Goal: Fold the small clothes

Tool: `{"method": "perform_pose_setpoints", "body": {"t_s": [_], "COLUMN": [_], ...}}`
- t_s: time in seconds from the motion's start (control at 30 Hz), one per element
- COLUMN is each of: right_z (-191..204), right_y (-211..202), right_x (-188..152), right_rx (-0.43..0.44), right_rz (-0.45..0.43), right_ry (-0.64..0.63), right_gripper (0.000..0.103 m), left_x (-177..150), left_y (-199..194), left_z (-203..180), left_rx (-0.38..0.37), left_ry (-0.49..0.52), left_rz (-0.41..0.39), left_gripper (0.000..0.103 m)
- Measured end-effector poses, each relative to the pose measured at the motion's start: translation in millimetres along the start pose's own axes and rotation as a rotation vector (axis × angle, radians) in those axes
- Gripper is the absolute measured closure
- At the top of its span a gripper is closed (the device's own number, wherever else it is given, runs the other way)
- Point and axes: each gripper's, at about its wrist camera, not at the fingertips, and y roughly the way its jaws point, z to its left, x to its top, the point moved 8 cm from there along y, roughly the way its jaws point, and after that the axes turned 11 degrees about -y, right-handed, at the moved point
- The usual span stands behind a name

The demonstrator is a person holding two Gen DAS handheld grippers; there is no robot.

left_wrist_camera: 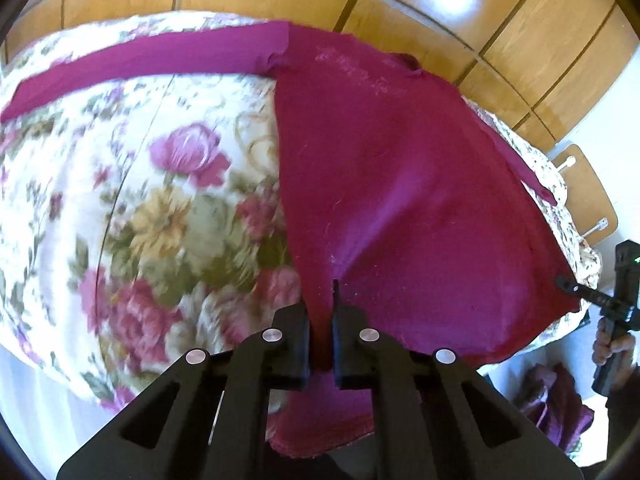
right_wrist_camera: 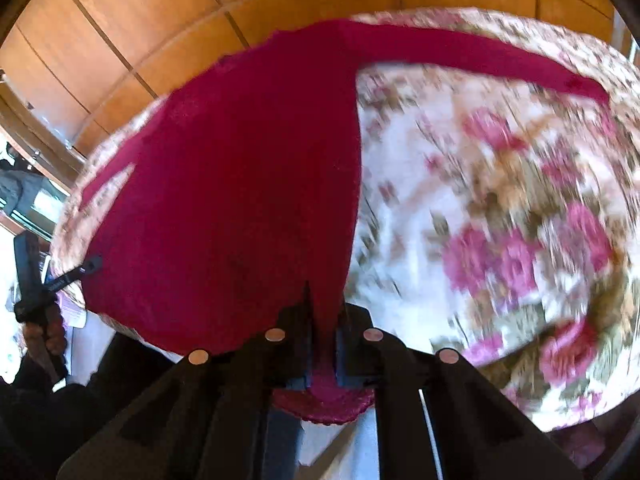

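Gripping the near hem of a magenta long-sleeved top (left_wrist_camera: 400, 184), both grippers had their fingers closed narrow on the fabric: the left gripper (left_wrist_camera: 322, 340) pinched one hem corner, the right gripper (right_wrist_camera: 322, 344) the other, and cloth bunched out below each pair of fingers. The top lay spread on a table covered by a floral tablecloth (left_wrist_camera: 132, 208), its body running away from the grippers toward the far edge, with one sleeve (left_wrist_camera: 140, 64) stretched out flat to the side across the cloth and the other trailing along the table's edge. By my reading the folding had barely begun: the garment looked flat and unfolded, no crease was visible, and sleeves and body all remained to be brought in. The hem sat right at the near table edge, and part of it hung over, so pulling back would likely drag the top off. Open tablecloth lay beside the body under the stretched sleeve, giving room to carry the hem forward. Another dark red cloth (left_wrist_camera: 560, 404) sat below the table near the person's hand (left_wrist_camera: 612, 344); both views were blurred, so finer detail could not be told.
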Motion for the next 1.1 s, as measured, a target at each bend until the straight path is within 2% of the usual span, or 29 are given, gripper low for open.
{"method": "perform_pose_setpoints", "body": {"t_s": [0.07, 0.17, 0.2, 0.23, 0.27, 0.33, 0.4, 0.43, 0.47, 0.5, 0.63, 0.73, 0.83, 0.93, 1.1], "right_z": [-4, -4, -4, -6, -8, -20, -37, -47, -65, -80, -160, -225, -273, -316, -375], "right_y": [13, 18, 18, 17, 16, 9, 0, -4, -9, -13, -29, -37, -40, -37, -14], "right_x": [-12, -9, -8, -7, -5, 1, 11, 16, 23, 29, 53, 71, 85, 104, 130], "right_rx": [-0.001, 0.014, 0.022, 0.025, 0.035, 0.038, -0.001, -0.020, -0.051, -0.068, -0.116, -0.130, -0.156, -0.180, -0.227], "right_rz": [0.029, 0.039, 0.041, 0.041, 0.042, 0.011, -0.028, -0.051, -0.084, -0.111, -0.246, -0.349, -0.408, -0.448, -0.438], "right_ry": [0.027, 0.039, 0.036, 0.037, 0.047, 0.082, 0.118, 0.146, 0.198, 0.244, 0.515, 0.716, 0.823, 0.903, 1.004], "right_gripper": [0.096, 0.095, 0.095, 0.089, 0.069, 0.044, 0.044, 0.044, 0.042, 0.041, 0.040, 0.053, 0.058, 0.059, 0.059], "left_x": [-5, 1, 3, 8, 13, 24, 37, 45, 51, 58, 67, 66, 63, 62, 65], "left_y": [3, -1, -4, -9, -14, -19, -21, -19, -15, -9, 22, 48, 69, 80, 85], "left_z": [7, 4, 1, -2, -4, -9, -18, -26, -32, -42, -73, -92, -96, -92, -92], "left_rx": [0.019, 0.028, 0.027, 0.036, 0.054, 0.070, 0.061, 0.058, 0.057, 0.060, 0.087, 0.094, 0.128, 0.146, 0.144], "left_ry": [-0.004, -0.006, 0.006, 0.024, 0.037, 0.052, 0.063, 0.075, 0.086, 0.103, 0.187, 0.240, 0.265, 0.265, 0.258], "left_rz": [0.018, 0.017, 0.004, -0.023, -0.055, -0.103, -0.143, -0.164, -0.175, -0.190, -0.172, -0.129, -0.092, -0.078, -0.069], "left_gripper": [0.096, 0.093, 0.087, 0.084, 0.079, 0.075, 0.073, 0.068, 0.054, 0.050, 0.050, 0.050, 0.050, 0.050, 0.044]}}
